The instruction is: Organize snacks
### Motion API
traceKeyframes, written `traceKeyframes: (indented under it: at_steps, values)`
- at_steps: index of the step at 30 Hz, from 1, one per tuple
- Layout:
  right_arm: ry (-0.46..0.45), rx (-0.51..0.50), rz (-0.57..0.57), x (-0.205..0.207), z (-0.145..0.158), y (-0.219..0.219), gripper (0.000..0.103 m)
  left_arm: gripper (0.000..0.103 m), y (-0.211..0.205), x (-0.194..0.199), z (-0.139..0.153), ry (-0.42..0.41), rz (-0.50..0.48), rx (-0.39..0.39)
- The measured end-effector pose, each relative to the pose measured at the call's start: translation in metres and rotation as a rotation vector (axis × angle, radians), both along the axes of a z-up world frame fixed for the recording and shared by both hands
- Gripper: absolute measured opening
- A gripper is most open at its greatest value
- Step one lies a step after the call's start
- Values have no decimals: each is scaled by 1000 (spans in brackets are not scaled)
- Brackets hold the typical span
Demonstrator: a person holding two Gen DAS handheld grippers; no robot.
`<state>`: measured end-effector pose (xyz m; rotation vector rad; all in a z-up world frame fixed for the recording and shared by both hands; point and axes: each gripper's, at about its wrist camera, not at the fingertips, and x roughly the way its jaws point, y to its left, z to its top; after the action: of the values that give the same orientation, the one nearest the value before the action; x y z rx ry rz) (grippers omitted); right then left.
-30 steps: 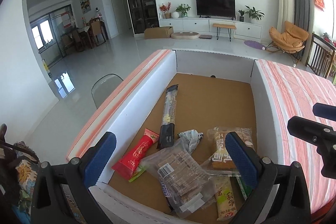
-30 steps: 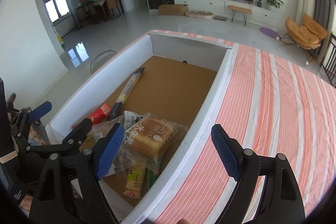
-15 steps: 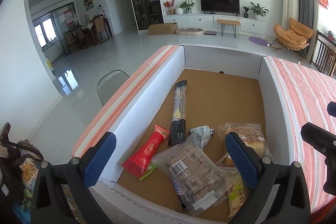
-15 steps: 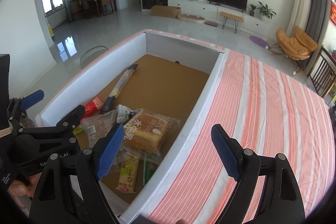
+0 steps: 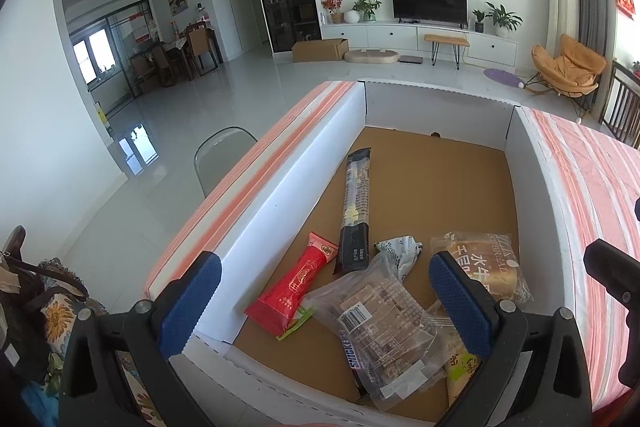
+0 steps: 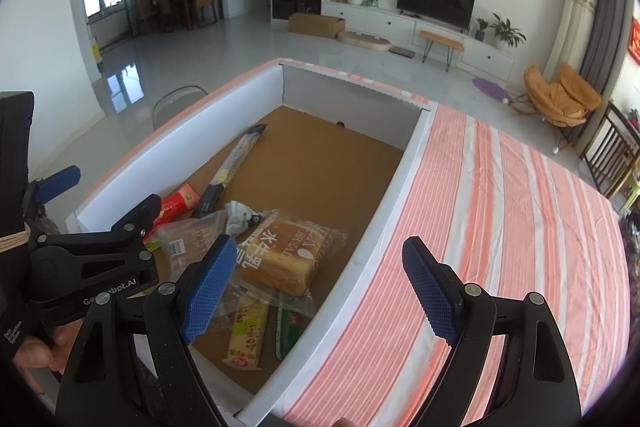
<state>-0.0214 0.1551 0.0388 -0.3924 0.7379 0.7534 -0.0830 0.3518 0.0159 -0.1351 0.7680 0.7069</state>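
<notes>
A white-walled box [image 5: 280,195] with a brown cardboard floor holds the snacks. Inside lie a long black packet [image 5: 356,211], a red packet [image 5: 296,287], a clear bag of brown biscuits [image 5: 380,323], a crumpled wrapper [image 5: 400,251], a bread pack [image 6: 280,259] and a yellow bar [image 6: 248,335]. My left gripper [image 5: 320,267] hovers open over the box's near end, holding nothing. My right gripper [image 6: 318,247] is open too, straddling the box's right wall: one finger is over the bread, the other over the striped cloth.
An orange-and-white striped cloth [image 6: 500,227] covers the table right of the box. A chair [image 5: 220,155] stands past the table's left edge. A floral bag [image 5: 52,315] sits at the lower left. A hand [image 6: 36,351] holds the left gripper.
The right gripper has shifted a little sideways and rolled, so the box sits more level in its view. The left gripper's view has barely shifted. Both stay open; the snacks lie as before.
</notes>
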Motion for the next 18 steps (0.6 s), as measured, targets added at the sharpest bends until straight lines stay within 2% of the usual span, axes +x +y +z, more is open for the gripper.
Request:
traceKeyframes:
  at_steps: [8,18]
  values:
    - [-10,-4,1,-1,1,1,87,103,1,-2,1,2,9,24]
    - [0,-9,16,-3,2,5,87,103,5,-1,-2,9,15,15]
